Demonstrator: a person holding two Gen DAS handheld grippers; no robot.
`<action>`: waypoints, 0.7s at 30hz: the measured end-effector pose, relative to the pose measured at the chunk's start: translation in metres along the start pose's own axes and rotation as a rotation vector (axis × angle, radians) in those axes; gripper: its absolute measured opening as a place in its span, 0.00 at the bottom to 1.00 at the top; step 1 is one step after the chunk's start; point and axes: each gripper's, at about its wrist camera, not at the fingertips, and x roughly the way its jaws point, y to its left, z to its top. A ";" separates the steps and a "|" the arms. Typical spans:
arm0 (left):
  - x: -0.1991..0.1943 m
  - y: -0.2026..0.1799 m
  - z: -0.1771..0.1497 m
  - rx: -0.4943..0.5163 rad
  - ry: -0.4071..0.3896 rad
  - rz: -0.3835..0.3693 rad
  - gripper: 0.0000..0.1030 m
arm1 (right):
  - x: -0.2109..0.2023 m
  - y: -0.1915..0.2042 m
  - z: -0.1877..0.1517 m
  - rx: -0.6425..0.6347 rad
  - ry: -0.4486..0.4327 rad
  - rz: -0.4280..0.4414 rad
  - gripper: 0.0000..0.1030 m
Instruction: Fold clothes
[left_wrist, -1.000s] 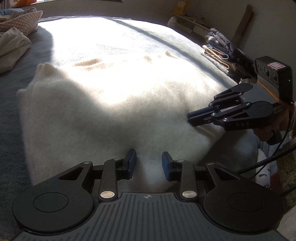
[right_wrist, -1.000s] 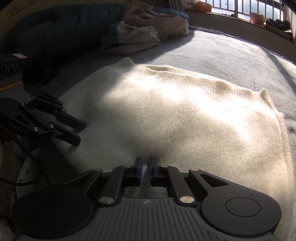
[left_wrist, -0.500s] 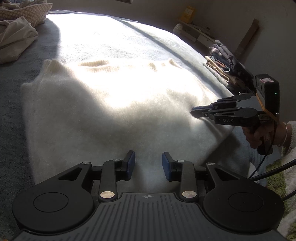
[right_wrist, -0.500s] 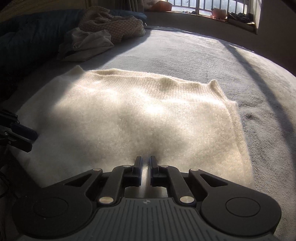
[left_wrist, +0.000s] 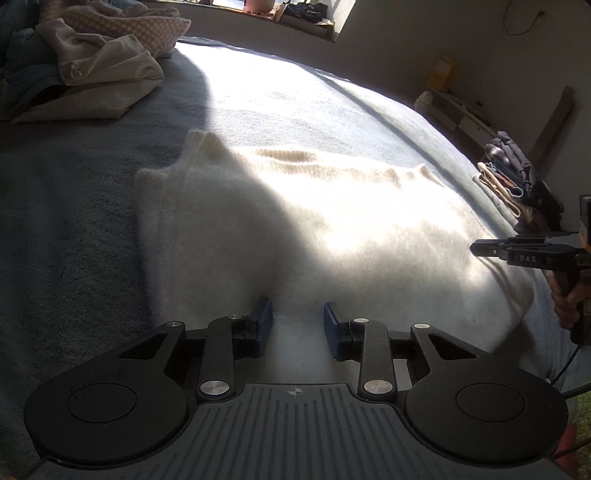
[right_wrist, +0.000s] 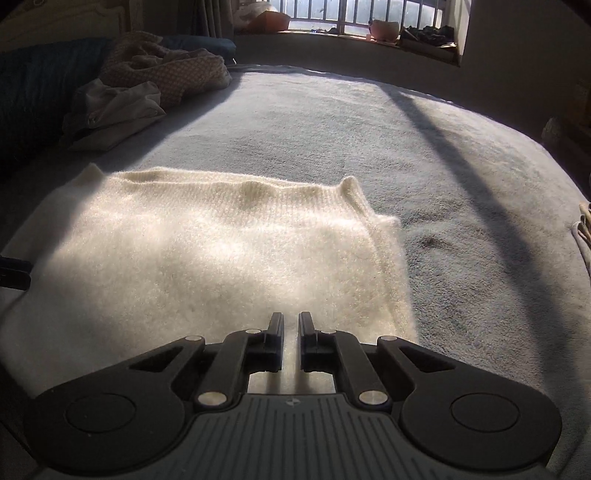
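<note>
**A:** What do you get from the left wrist camera?

**B:** My left gripper (left_wrist: 297, 325) sits low over the near edge of the cream sweater (left_wrist: 332, 229), jaws partly apart with only fabric showing between them; I can't tell whether they pinch any of it. A second ago the view faced the sweater squarely; it has since swung, so the pile of loose clothes (left_wrist: 92, 85) has come in at ten o'clock. My right gripper (left_wrist: 480, 248) has slid out to three o'clock and turned edge-on, its tip over the sweater's right border.

**A:** And the right wrist camera?

**B:** My right gripper (right_wrist: 291, 341) has its jaws nearly together with nothing clamped, and they have stayed so. The sweater (right_wrist: 207, 258) lies flat on the grey bedspread (right_wrist: 461, 221), ribbed hem at twelve o'clock. It filled the frame a second ago; now its right edge runs up past one o'clock and bare bedspread shows beyond it. The left gripper (right_wrist: 14, 273) is barely visible at nine o'clock.

**A:** So?

**B:** I judge my hands are spreading to the two near corners, ready to lift for the next fold.
</note>
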 end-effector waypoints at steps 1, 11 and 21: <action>0.000 0.001 0.000 -0.005 0.001 -0.002 0.31 | 0.006 -0.004 -0.005 0.005 0.001 0.014 0.06; -0.002 0.007 0.020 -0.021 -0.034 0.054 0.34 | 0.004 -0.012 0.011 -0.010 -0.032 -0.074 0.06; -0.002 0.004 0.041 0.032 -0.062 0.098 0.34 | 0.003 -0.023 0.041 -0.039 -0.042 -0.067 0.07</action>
